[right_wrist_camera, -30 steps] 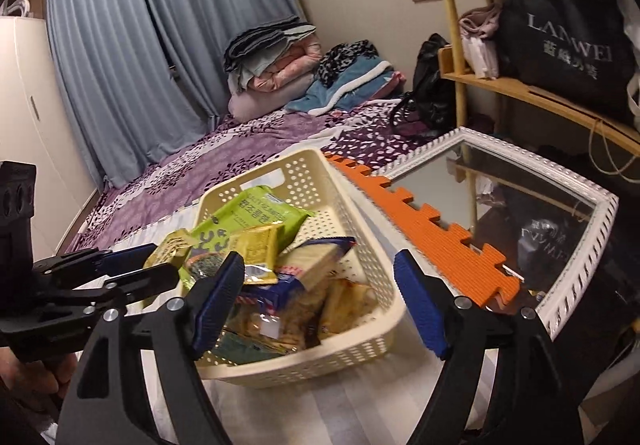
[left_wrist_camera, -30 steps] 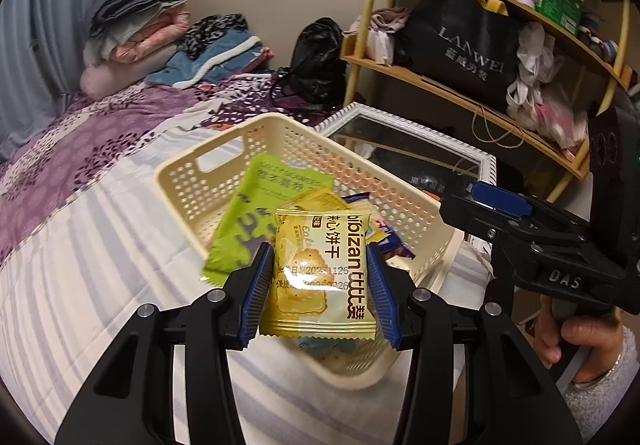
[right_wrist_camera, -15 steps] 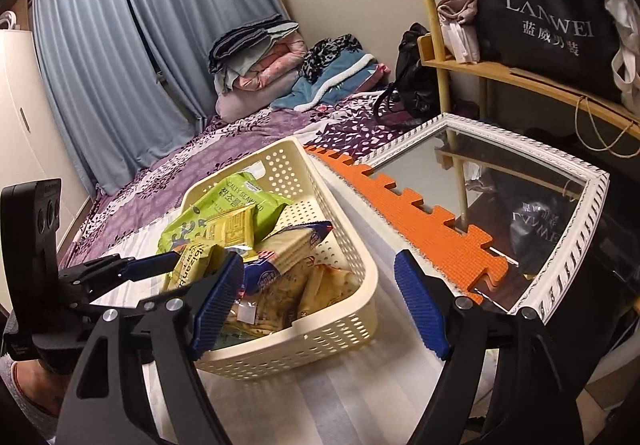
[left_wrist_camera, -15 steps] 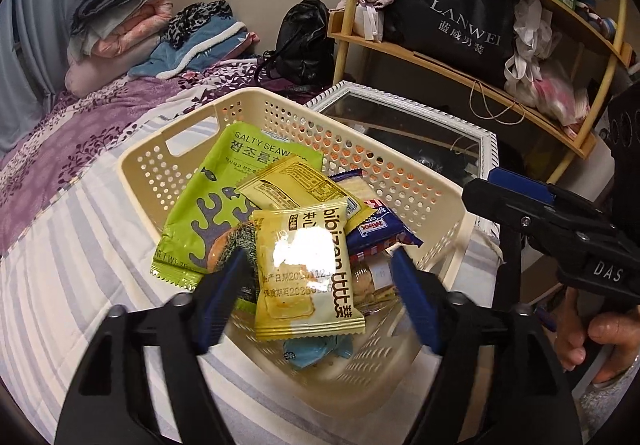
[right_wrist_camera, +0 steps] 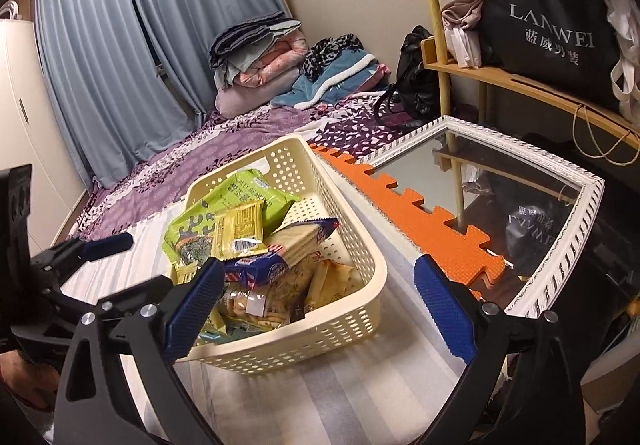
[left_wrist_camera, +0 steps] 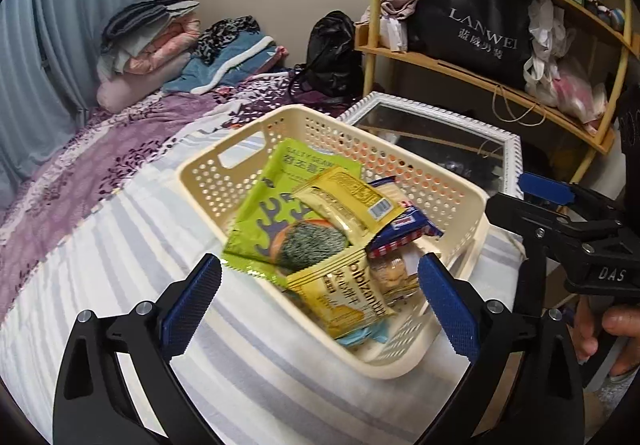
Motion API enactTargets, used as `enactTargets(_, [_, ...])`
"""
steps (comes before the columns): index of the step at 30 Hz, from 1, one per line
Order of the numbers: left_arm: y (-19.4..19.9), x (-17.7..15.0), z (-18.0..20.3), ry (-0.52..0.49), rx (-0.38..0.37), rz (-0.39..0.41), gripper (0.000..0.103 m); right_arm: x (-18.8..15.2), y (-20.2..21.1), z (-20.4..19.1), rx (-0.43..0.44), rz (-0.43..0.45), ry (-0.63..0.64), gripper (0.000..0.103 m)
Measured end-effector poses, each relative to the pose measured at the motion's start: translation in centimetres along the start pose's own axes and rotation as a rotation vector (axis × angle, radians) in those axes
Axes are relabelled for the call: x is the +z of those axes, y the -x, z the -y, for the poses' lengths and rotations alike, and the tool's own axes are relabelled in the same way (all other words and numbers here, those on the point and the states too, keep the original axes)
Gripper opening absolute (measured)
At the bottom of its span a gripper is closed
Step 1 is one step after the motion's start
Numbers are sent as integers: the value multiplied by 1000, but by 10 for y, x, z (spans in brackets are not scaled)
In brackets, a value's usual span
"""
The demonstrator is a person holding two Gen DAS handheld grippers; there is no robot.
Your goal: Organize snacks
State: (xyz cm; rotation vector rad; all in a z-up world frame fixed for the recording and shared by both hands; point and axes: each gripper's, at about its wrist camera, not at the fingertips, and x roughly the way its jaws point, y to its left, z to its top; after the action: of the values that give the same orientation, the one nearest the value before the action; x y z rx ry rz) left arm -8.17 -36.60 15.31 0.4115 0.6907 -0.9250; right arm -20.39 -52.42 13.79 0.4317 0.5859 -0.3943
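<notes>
Both the left gripper (left_wrist_camera: 319, 301) and right gripper (right_wrist_camera: 318, 299) are hanging with fingers spread, having just been opening – nothing between them – while snack packets (left_wrist_camera: 316, 217) are lying piled in the cream basket (left_wrist_camera: 448, 201) on the bed (left_wrist_camera: 100, 265), top yellow packet (left_wrist_camera: 344, 289) risking sliding over the rim.

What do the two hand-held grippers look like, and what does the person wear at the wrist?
Both the left gripper and the right gripper have black angular frames with silver screws and blue, finely ribbed finger pads. The right gripper's body carries white letters "DAS". A grey fleecy sleeve cuff shows below the hand.
</notes>
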Motion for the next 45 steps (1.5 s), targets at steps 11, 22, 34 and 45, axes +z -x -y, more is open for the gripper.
enactTargets(11, [15,-1,-7,-15,172,12,100,-7,9,-20,-38,-18,84,98])
enactTargets(22, [29,-1,-12,-6,249,27,100,-8,15,-35,-63,-15,159,98])
enactTargets(34, [38,-5,-4,-53,367,50,100,-11,18,-51,-88,-12,234,98])
enactTargets(45, [36,-9,-10,9,299,24,100,-17,16,-52,-95,-27,242,98])
